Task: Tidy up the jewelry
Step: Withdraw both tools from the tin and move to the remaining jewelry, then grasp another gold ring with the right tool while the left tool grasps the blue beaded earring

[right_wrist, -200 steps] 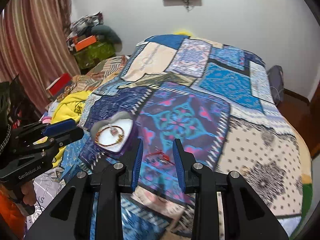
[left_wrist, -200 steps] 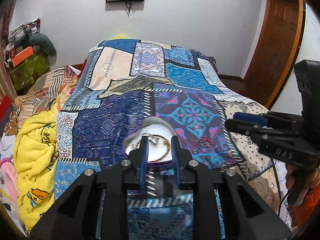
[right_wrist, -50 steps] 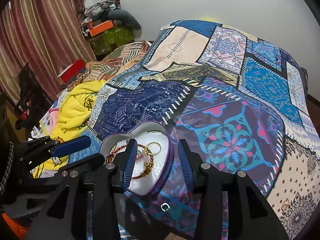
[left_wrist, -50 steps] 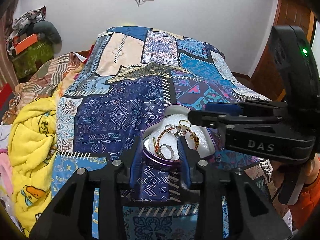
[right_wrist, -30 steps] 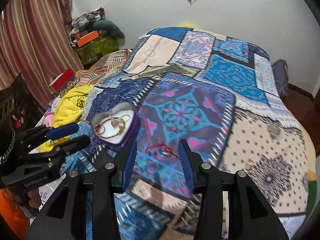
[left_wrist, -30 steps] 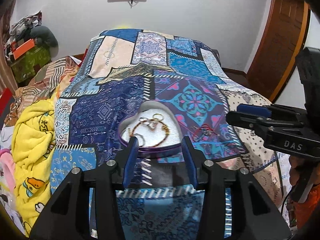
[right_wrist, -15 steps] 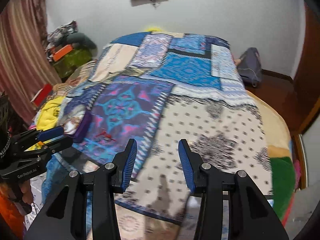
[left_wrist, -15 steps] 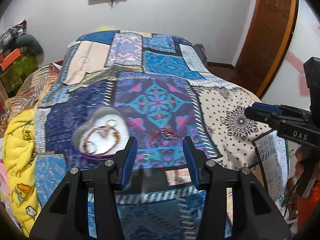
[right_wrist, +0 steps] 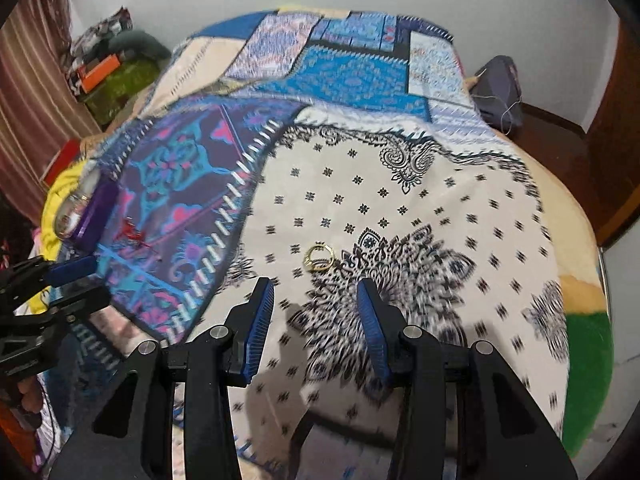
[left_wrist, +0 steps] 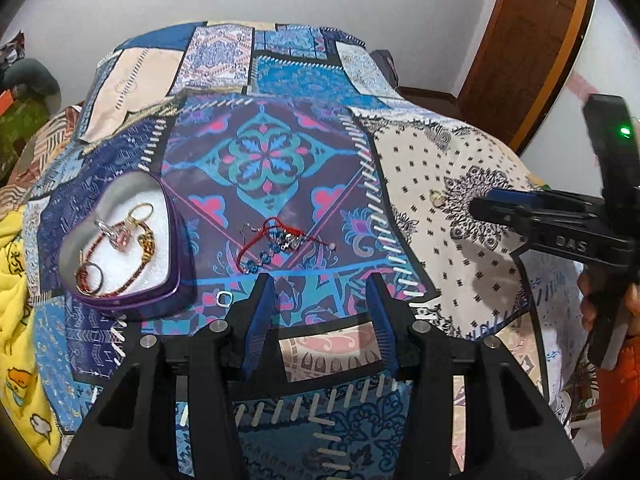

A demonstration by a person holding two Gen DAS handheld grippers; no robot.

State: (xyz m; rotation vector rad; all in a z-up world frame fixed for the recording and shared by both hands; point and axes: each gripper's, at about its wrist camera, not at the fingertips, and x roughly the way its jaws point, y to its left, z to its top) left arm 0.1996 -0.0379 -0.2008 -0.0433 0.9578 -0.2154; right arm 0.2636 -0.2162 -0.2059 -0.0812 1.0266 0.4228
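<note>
A purple heart-shaped tin (left_wrist: 176, 280) lies on the patchwork bedspread, holding a beaded bracelet, rings and a pink-stone piece; it also shows in the right wrist view (right_wrist: 94, 216). A red cord bracelet with blue beads (left_wrist: 276, 240) lies right of the tin, just ahead of my open, empty left gripper (left_wrist: 320, 286). A small silver ring (left_wrist: 224, 299) lies near its left finger. A gold ring (right_wrist: 318, 258) lies on the white patterned patch, just ahead of my open, empty right gripper (right_wrist: 316, 286). That ring also shows in the left wrist view (left_wrist: 436, 198).
A yellow blanket (left_wrist: 16, 320) is bunched at the bed's left edge. Clutter and boxes (right_wrist: 108, 68) stand by the striped curtain. A grey bag (right_wrist: 498, 84) and a wooden door (left_wrist: 532, 40) are to the right of the bed.
Both grippers have swung right. The left now faces the red cord bracelet instead of the tin. The right has dropped toward the gold ring on the white patch.
</note>
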